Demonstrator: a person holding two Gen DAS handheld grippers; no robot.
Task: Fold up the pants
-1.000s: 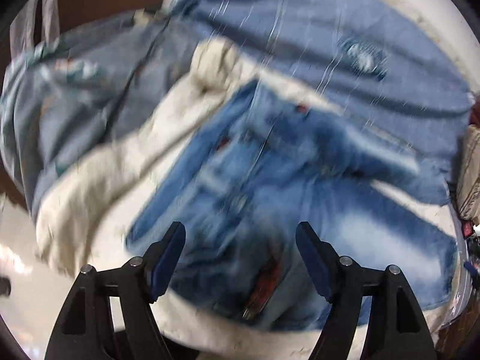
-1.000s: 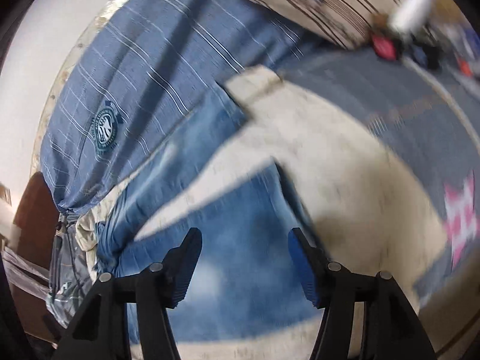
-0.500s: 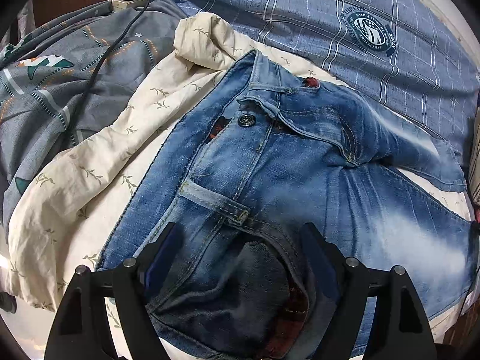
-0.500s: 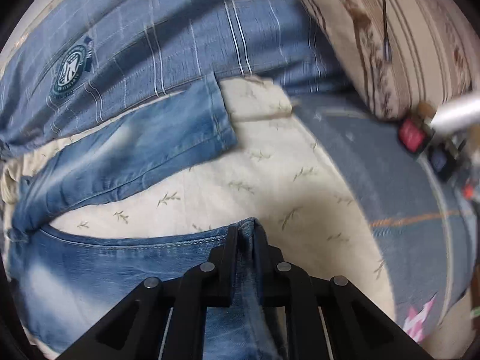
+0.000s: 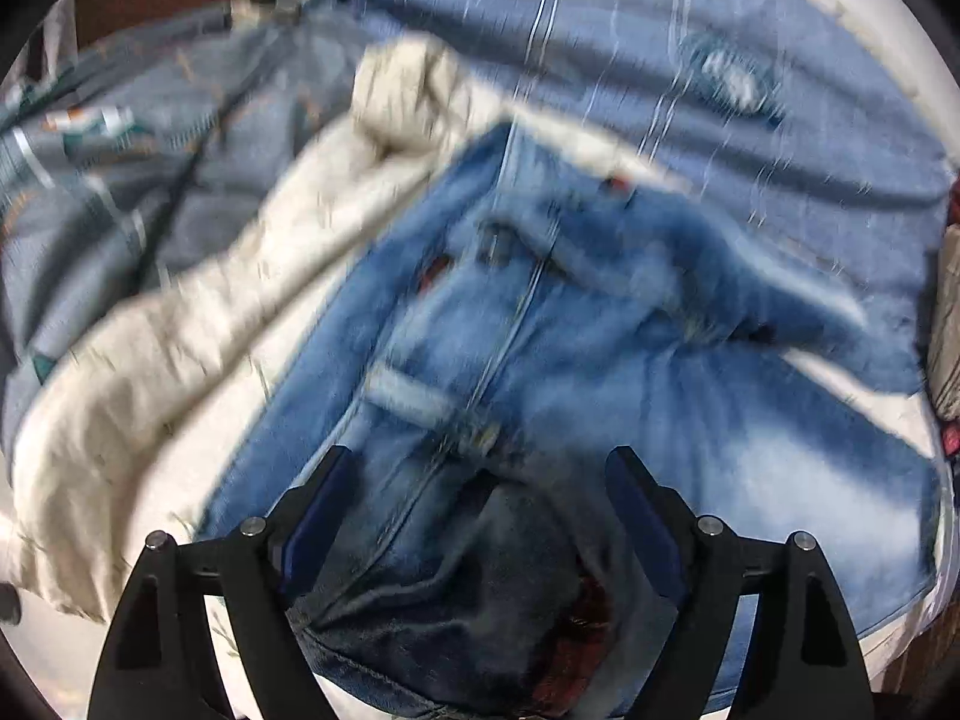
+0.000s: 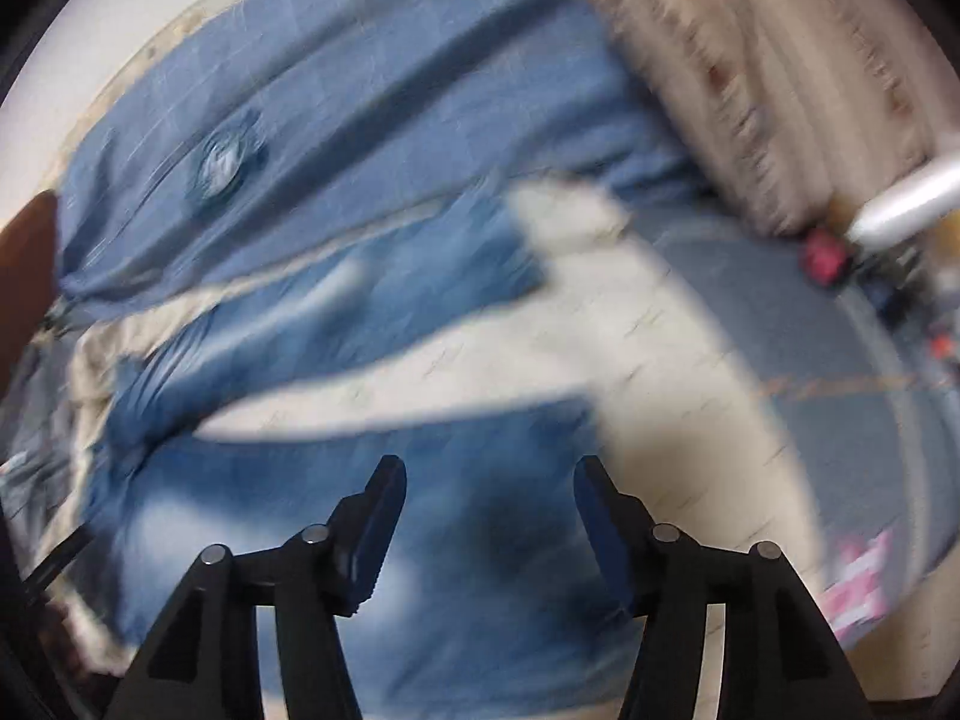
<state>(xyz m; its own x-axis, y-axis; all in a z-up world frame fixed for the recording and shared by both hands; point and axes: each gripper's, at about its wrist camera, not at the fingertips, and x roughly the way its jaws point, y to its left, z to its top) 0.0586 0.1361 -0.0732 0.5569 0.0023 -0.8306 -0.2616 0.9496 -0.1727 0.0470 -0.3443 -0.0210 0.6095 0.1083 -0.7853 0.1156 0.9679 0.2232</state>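
Note:
Blue denim pants (image 5: 540, 348) lie spread on a cream sheet (image 5: 180, 330) on a bed. In the left wrist view the waistband with its button faces me and the legs run off to the right. My left gripper (image 5: 480, 480) is open, its fingers above the waistband opening, holding nothing. In the right wrist view the two legs (image 6: 372, 312) run to the left. My right gripper (image 6: 489, 492) is open over the near leg (image 6: 360, 480), close to its hem, and holds nothing. Both views are motion-blurred.
A blue checked pillow or cover (image 5: 690, 60) with a round badge lies beyond the pants. A grey patterned quilt (image 5: 120, 168) is at the left. A striped beige cushion (image 6: 780, 78) and small objects (image 6: 840, 252) sit at the right in the right wrist view.
My right gripper was shut on the near leg's hem half a second ago and is now open and drawn back. My left gripper stays open and has pulled back slightly. Both cameras are moving.

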